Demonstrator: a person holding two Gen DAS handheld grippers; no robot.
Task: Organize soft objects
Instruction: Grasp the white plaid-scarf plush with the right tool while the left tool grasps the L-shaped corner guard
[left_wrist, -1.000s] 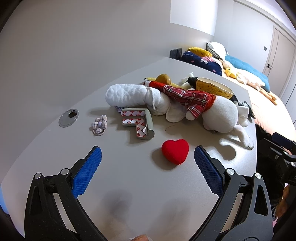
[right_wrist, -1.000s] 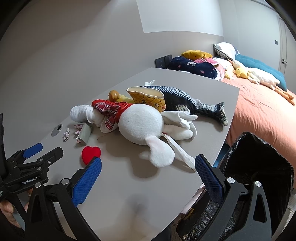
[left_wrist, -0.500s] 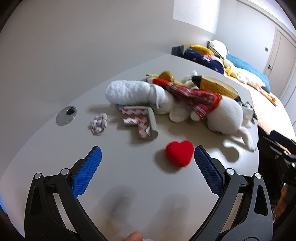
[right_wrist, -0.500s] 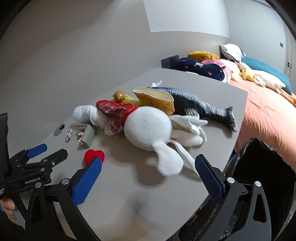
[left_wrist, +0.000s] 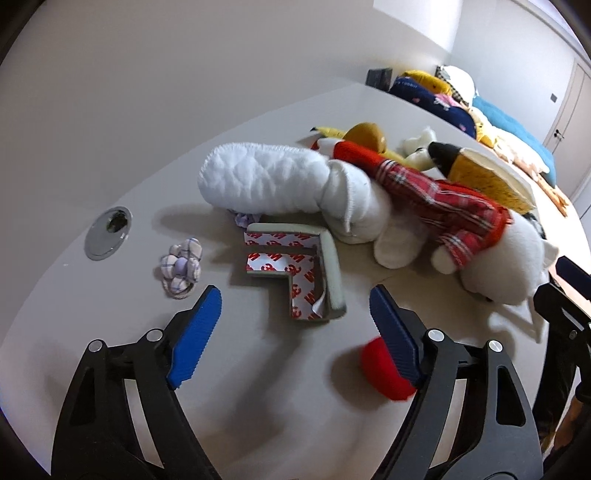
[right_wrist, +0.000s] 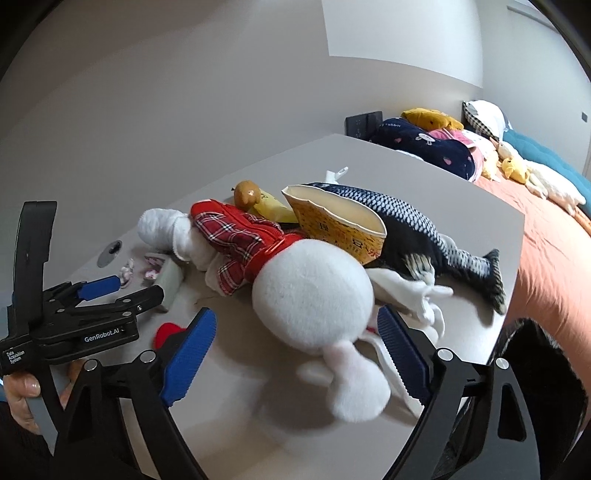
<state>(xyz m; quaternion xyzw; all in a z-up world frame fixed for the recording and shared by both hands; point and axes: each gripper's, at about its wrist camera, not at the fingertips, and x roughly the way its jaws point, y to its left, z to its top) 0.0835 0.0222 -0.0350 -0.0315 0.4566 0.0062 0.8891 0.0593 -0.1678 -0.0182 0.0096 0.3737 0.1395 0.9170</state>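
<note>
My left gripper (left_wrist: 295, 332) is open just short of an L-shaped foam corner guard (left_wrist: 295, 266). A red heart cushion (left_wrist: 384, 373) lies partly behind its right finger. A small plaid fabric flower (left_wrist: 181, 267) sits to the left, a rolled white cloth (left_wrist: 262, 184) behind. My right gripper (right_wrist: 295, 356) is open, with the round head of a white plush (right_wrist: 314, 291) in a red plaid coat (right_wrist: 236, 236) between its fingers, untouched. Behind it lie a yellow paper box (right_wrist: 336, 221) and a fish plush (right_wrist: 406, 225). The left gripper (right_wrist: 125, 291) shows at the left.
A metal grommet (left_wrist: 107, 232) is set in the grey table (left_wrist: 110, 332). A black bag (right_wrist: 535, 369) hangs off the table's right edge. Beyond is a bed (right_wrist: 554, 229) with pillows and more plush toys. A hand (right_wrist: 22, 391) holds the left gripper.
Both grippers moved forward over the table. The left one now reaches the corner guard, with the heart by its right finger. The right one has closed in around the white plush's head.
</note>
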